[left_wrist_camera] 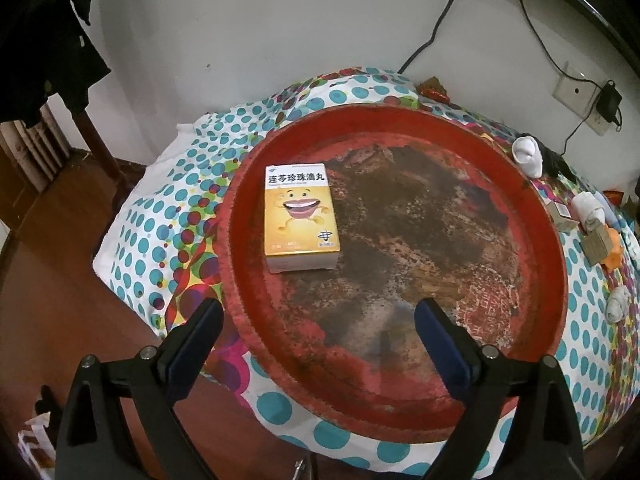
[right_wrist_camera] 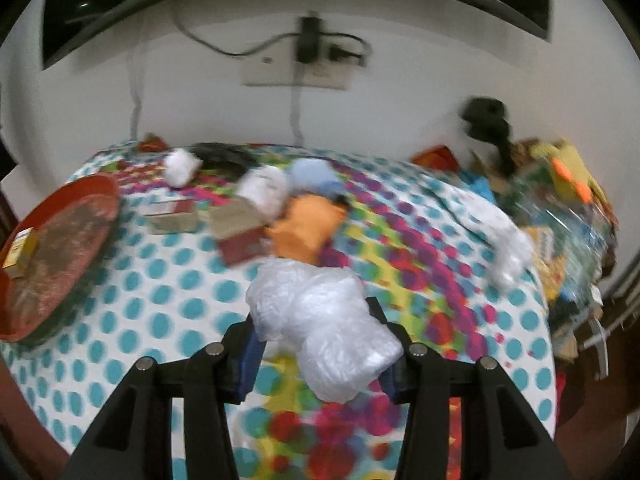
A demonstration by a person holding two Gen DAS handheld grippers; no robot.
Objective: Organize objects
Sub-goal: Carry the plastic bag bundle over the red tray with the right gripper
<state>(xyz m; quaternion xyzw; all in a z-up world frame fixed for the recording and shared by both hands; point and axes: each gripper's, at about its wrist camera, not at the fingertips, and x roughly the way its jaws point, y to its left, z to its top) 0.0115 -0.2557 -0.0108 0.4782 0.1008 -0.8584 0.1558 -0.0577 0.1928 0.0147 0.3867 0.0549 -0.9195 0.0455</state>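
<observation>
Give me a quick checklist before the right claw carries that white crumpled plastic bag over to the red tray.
1. Right claw closed on white crumpled plastic bag: ok.
2. Bag lifted off polka-dot cloth: cannot tell, picture blurred.
3. Round worn red tray has free space: ok.
4. Yellow medicine box sits at one side of the tray: ok.
5. Left claw open and empty: ok.
6. Left claw out of the drop path: not ok, it hangs over the tray.

One red tray (left_wrist_camera: 552, 280), one yellow medicine box (left_wrist_camera: 301, 216), two brown boxes (right_wrist_camera: 172, 216).

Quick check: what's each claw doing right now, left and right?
Left claw: open, empty, above the red tray.
Right claw: closed on a white plastic bag.
</observation>
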